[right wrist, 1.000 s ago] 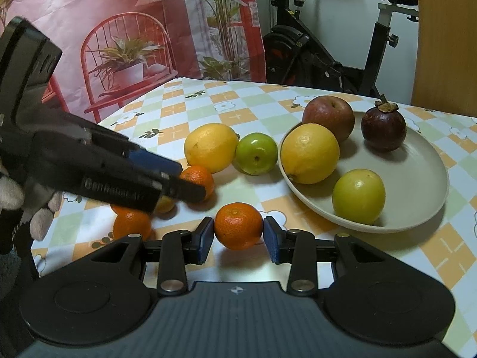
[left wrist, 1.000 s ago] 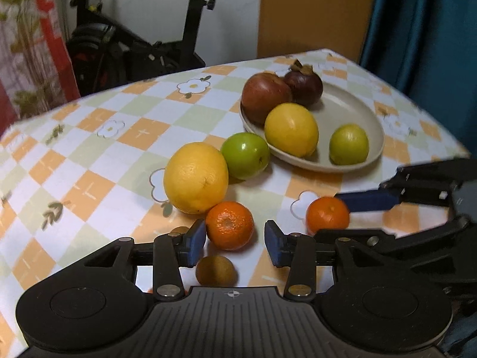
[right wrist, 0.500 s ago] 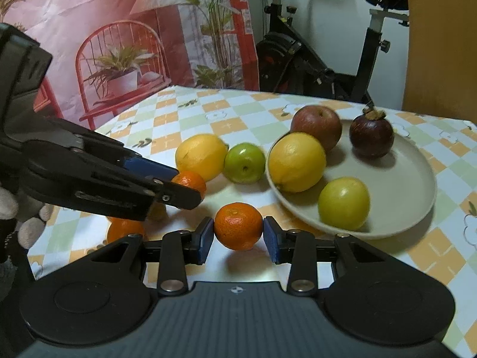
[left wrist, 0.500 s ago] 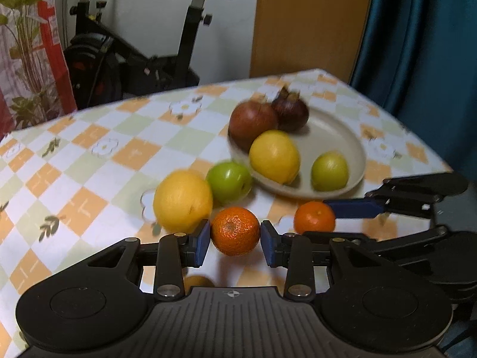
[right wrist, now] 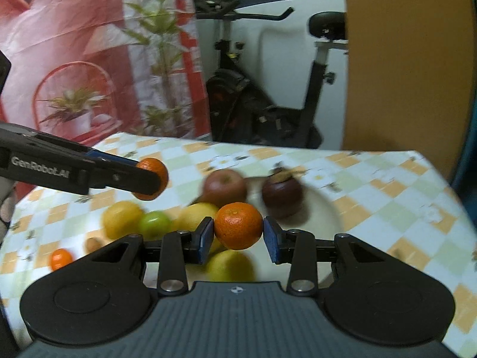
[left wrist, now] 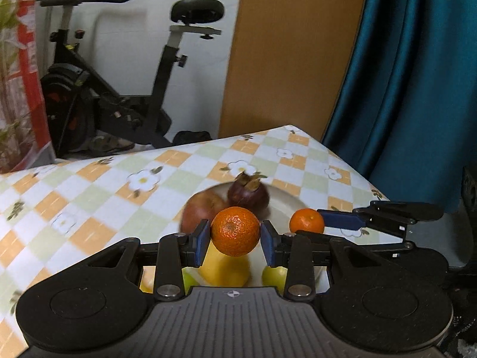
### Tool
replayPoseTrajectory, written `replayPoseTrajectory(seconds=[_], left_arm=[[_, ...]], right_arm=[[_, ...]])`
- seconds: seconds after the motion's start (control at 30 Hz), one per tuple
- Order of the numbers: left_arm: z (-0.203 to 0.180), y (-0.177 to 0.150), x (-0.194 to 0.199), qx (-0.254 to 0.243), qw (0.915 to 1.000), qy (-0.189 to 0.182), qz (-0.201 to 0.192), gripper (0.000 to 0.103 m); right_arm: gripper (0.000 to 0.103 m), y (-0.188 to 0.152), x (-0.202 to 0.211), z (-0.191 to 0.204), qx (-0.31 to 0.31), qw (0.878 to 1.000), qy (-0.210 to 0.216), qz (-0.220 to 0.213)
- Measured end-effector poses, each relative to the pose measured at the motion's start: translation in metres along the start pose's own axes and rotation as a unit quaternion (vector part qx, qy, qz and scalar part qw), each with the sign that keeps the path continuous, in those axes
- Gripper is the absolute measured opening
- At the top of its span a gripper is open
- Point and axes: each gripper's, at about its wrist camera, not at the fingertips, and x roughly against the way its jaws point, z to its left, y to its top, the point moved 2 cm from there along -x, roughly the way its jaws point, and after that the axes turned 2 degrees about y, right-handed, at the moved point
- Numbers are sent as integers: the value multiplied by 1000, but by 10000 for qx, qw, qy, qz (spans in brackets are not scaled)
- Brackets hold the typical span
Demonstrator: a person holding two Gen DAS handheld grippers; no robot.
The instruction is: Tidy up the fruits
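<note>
Left gripper (left wrist: 235,240): black plastic body with ribbed grey top; its jaws, faced with blue pads, pinch a mandarin from both sides.
Left mandarin (left wrist: 235,231): round, pitted orange peel with a small stem dimple facing the camera; lifted clear of the surface, above the plate's near side.
Right gripper (right wrist: 238,235): same black build with blue pads; jaws pinch a second mandarin.
Right mandarin (right wrist: 238,225): round, slightly flattened, dimpled glossy peel; held in the air over the plate's near-left rim.
Plate (right wrist: 328,208): shallow, round, pale cream and smooth, toward the far right part of the surface; blurred in both views.
Mangosteen (left wrist: 249,192): dark purple, round, with a dry brown-green calyx on top; on the plate's far side, touching the apple.
Apple (right wrist: 225,186): dull red, rounded, on the plate's far-left side.
Yellow citrus (right wrist: 196,216): smooth, oval, on the plate's left side, partly hidden behind the right gripper.
Loose fruit: a yellow lemon (right wrist: 122,219) and a green round fruit (right wrist: 153,225) side by side left of the plate; a small orange one (right wrist: 61,259) near the left edge.
Surface (left wrist: 98,208): covered in a glossy checked cloth of orange, pale green and white squares with daisy prints.
</note>
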Motion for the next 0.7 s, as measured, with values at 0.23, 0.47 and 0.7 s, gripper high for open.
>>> replayPoseTrajectory(seconds=[0.23,0.47,0.7], left_arm=[[-20,13,-56,-101,9993,-95,343,39],[-24,12,-89,-106,9970,-181,742,39],[-28,12,-100,-418,9945,-131,951,39]], right_arm=[[39,1,-22,-34,415,9985,-306,194],[39,0,-50,-49,701,9964,-240,402],[39,-4,-66,-61,864,9939,-276,623]])
